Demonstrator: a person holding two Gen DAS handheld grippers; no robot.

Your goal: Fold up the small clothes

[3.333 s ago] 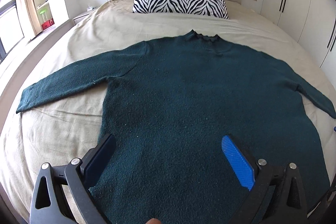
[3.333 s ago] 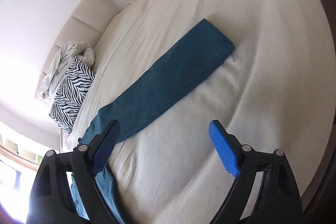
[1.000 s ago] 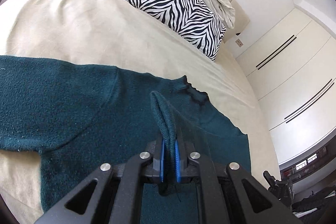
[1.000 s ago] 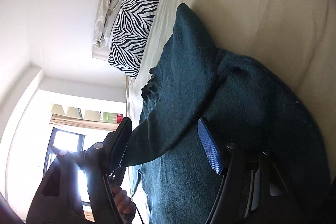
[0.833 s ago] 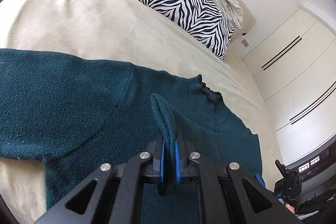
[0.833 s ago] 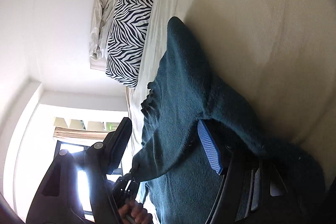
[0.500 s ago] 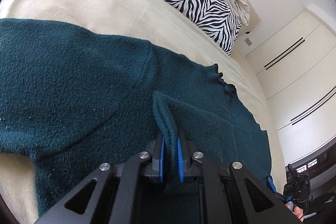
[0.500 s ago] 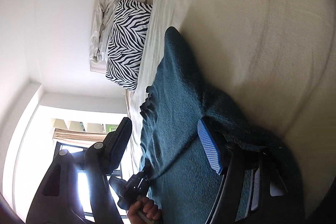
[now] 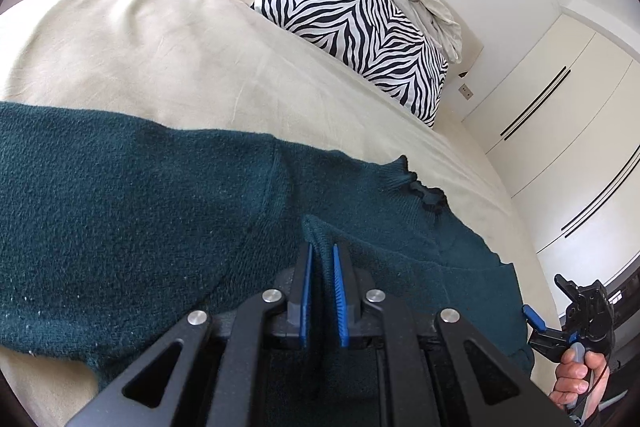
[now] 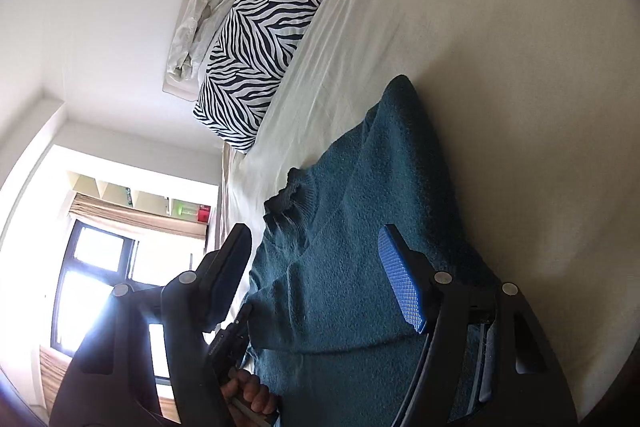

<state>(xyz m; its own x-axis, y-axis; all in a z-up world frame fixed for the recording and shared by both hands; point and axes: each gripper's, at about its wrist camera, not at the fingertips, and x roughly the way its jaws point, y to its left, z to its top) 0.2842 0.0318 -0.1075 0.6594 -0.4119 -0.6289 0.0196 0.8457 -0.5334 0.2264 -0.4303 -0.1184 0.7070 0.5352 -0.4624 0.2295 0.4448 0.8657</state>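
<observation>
Two tongs work on the dark teal knitted sweater [image 9: 120,211]: left tongs [image 9: 320,267] pinch its folded-over sleeve cuff near the frilly collar [image 9: 420,191]; right tongs [image 10: 316,267] hang spread, empty, above its body.

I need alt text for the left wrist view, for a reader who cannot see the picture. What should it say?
The left gripper is shut on a raised fold of a dark teal sweater spread on a beige bed. A zebra-print pillow leans against the headboard behind, and at the lower right edge a hand holds the right gripper.
</observation>
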